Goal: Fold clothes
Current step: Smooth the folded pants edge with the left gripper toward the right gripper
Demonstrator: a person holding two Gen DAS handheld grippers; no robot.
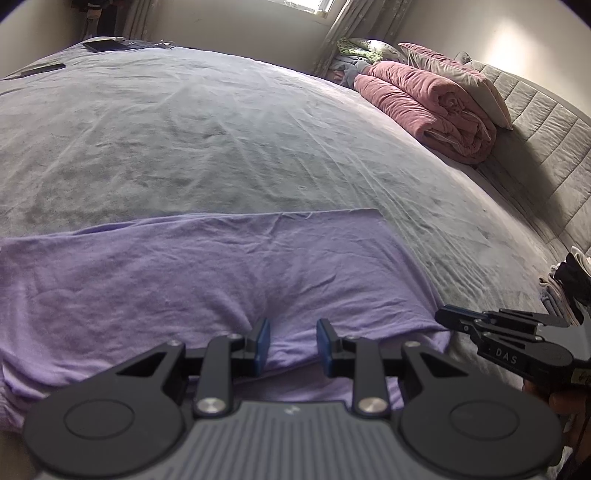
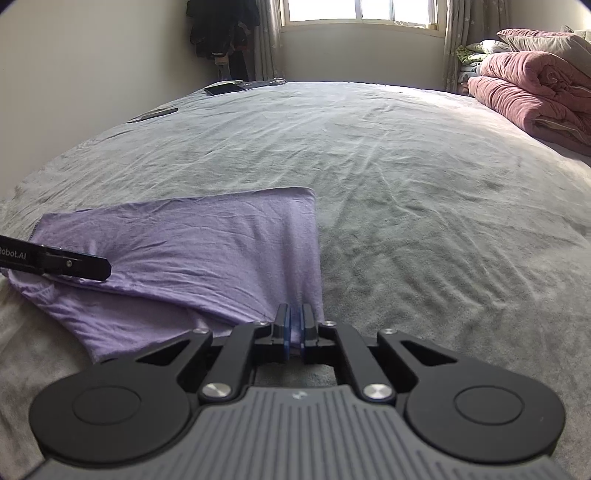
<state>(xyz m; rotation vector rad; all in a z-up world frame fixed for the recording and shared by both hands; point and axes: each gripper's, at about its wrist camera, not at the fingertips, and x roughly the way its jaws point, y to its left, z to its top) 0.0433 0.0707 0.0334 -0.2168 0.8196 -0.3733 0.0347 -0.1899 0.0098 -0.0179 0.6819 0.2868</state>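
Grey bed [image 2: 406, 184] carries the shirt [image 2: 184, 251], long axis left–right before me; right hand-held gripper [image 2: 294, 325] pinches its near right corner, left hand-held gripper [image 1: 291, 345] is part-spread astride the near edge.

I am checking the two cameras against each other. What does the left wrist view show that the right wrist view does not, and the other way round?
Only the left wrist view: the padded headboard, a clothes stack at the right edge, and the left gripper with fabric between its pads.

Only the right wrist view: the window, dark clothes hanging in the corner, and the right gripper shut on the garment's near corner.

Both: the purple garment, grey bedsheet, pink quilt, and dark tablet.
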